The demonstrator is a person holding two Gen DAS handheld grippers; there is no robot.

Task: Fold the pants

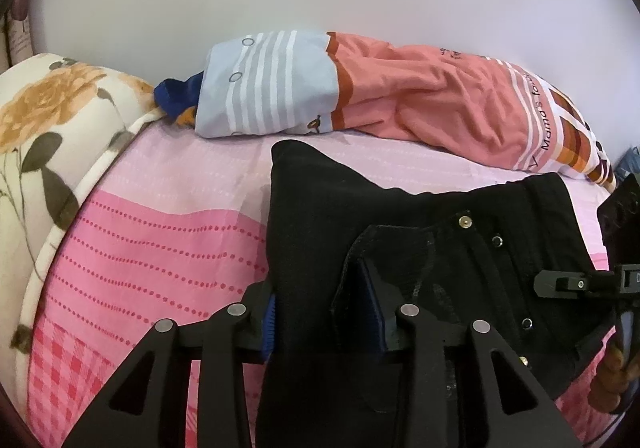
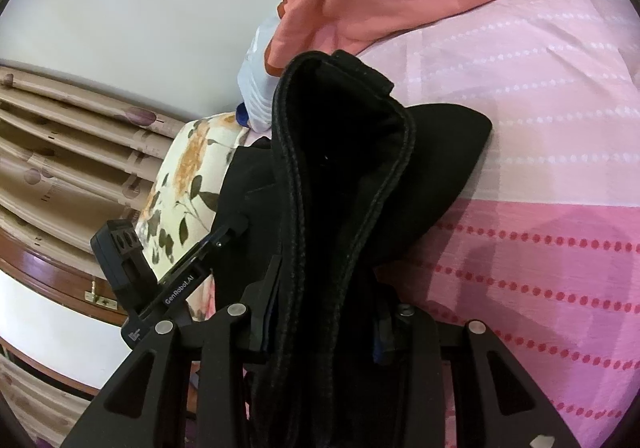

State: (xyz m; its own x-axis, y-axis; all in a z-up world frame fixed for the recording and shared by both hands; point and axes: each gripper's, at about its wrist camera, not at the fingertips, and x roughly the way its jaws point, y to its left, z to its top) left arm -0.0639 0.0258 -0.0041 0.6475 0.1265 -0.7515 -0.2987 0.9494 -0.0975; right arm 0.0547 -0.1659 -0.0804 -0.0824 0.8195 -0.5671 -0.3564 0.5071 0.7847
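Black pants [image 1: 320, 207] with metal snaps along the open fly lie on the pink bedsheet [image 1: 160, 248]. My left gripper [image 1: 320, 312] is shut on a fold of their black cloth, which fills the gap between the blue pads. A flap of waistband drapes over its right finger. In the right wrist view my right gripper [image 2: 328, 300] is shut on the thick stitched waistband [image 2: 344, 167], which stands up as a loop in front of it. The rest of the pants [image 2: 440, 151] spreads flat on the sheet behind. A finger of the right gripper [image 1: 560, 283] shows at the left view's right edge.
A long bolster in a salmon and pale blue cover [image 1: 400, 95] lies against the white wall behind the pants. A floral blanket [image 1: 48, 127] is bunched at the left. Curtains [image 2: 60, 135] and a wooden frame [image 2: 52, 276] lie beyond the bed. A hand [image 1: 612, 376] shows at the right.
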